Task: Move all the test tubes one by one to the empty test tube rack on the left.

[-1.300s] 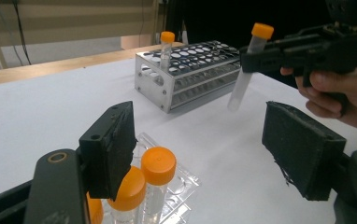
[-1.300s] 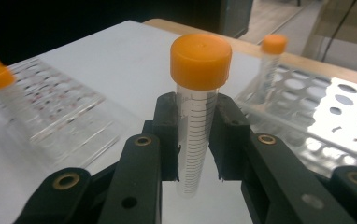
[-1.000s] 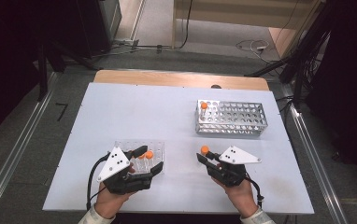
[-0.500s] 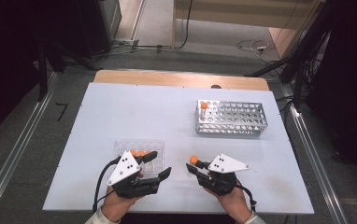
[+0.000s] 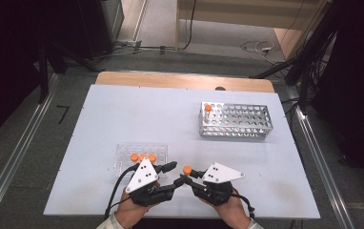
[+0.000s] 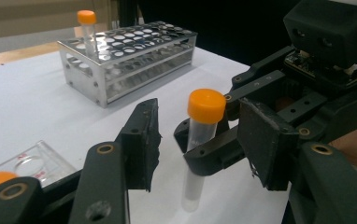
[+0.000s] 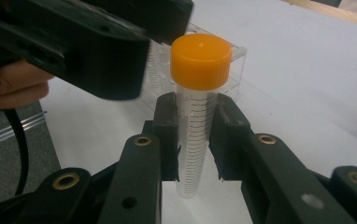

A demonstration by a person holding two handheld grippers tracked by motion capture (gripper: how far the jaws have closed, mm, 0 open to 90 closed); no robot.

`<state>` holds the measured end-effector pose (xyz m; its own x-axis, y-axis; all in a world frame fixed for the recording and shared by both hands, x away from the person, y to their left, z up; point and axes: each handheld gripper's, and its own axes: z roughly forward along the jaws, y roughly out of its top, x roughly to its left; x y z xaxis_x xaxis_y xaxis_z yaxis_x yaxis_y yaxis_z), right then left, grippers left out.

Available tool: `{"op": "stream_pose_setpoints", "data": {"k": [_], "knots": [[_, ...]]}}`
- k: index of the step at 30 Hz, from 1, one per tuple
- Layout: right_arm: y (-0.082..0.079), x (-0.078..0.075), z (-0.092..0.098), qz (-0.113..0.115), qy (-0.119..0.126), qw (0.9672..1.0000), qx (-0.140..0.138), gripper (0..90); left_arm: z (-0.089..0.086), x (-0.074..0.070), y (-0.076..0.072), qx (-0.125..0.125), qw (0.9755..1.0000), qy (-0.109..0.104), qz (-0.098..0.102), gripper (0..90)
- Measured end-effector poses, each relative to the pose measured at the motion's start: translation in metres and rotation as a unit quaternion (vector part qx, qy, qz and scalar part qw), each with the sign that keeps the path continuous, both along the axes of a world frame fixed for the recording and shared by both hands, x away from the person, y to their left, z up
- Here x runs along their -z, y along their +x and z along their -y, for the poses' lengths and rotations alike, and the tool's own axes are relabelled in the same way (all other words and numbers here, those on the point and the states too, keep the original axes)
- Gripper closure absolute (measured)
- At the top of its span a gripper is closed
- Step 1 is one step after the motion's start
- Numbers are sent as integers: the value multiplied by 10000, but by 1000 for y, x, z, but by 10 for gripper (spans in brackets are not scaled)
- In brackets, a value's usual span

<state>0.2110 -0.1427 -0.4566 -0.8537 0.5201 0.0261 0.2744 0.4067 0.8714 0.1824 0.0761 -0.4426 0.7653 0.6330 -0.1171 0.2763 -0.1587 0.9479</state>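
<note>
Right tool [image 5: 186, 180]: my jaws clamp an upright orange-capped tube [image 7: 196, 112] near the bench's [image 5: 123, 105] front edge.
Left tool [image 5: 173, 174]: my jaws, just closing, flank the tube without touching.
Open room: bare bench toward the metal rack [image 5: 235, 120].

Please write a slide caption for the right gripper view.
Right hand-held gripper clamps an upright orange-capped tube.

Five orange-capped tubes [image 5: 187, 170], two racks [image 5: 236, 120], two grippers [image 5: 176, 173], one table [image 5: 137, 114]
</note>
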Motion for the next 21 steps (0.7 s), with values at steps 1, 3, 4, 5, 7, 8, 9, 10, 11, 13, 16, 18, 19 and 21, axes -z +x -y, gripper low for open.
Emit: {"op": "stream_pose_setpoints", "data": {"k": [1, 3, 4, 5, 7, 8, 9, 10, 11, 13, 16, 18, 19, 21], "knots": [[-1, 0, -1, 7, 2, 10000, -13, 716, 1, 0, 0, 12, 10000, -3, -6, 518], [-2, 0, -3, -13, 2, 10000, -45, 716, 2, 0, 1, 37, 10000, -4, -7, 540], [-2, 1, -4, -17, -2, 10000, -53, 716, 2, 1, 1, 51, 10000, -9, -15, 548], [-2, 1, -5, -7, -7, 10000, -81, 716, 3, 1, 1, 60, 10000, -11, -16, 565], [-3, 1, -6, -7, -18, 9999, -113, 716, 3, 2, 2, 80, 10000, 12, -25, 595], [-3, 1, -7, -10, -13, 9999, -129, 716, 4, 2, 2, 88, 10000, 3, -35, 611], [-3, 1, -8, -9, -12, 9999, -141, 716, 4, 3, 2, 84, 10000, 22, -34, 634], [-4, 1, -8, -5, -4, 9999, -159, 716, 4, 3, 2, 80, 10000, 28, -31, 653], [-4, 1, -9, 4, 5, 9998, -180, 716, 4, 3, 2, 81, 10000, 47, -17, 662], [-4, 1, -9, -10, 14, 9998, -182, 717, 4, 4, 2, 65, 10000, 38, -23, 683], [-4, 1, -9, -14, 16, 9998, -194, 716, 4, 4, 3, 66, 10000, 39, -28, 686], [-4, 1, -9, -23, 20, 9998, -195, 716, 4, 4, 2, 66, 10000, 28, -31, 686], [-4, 1, -9, -21, 16, 9998, -199, 716, 4, 4, 2, 67, 10000, 19, -43, 686], [-4, 1, -9, -34, 23, 9998, -197, 716, 5, 5, 2, 53, 10000, 23, -37, 691]]}}
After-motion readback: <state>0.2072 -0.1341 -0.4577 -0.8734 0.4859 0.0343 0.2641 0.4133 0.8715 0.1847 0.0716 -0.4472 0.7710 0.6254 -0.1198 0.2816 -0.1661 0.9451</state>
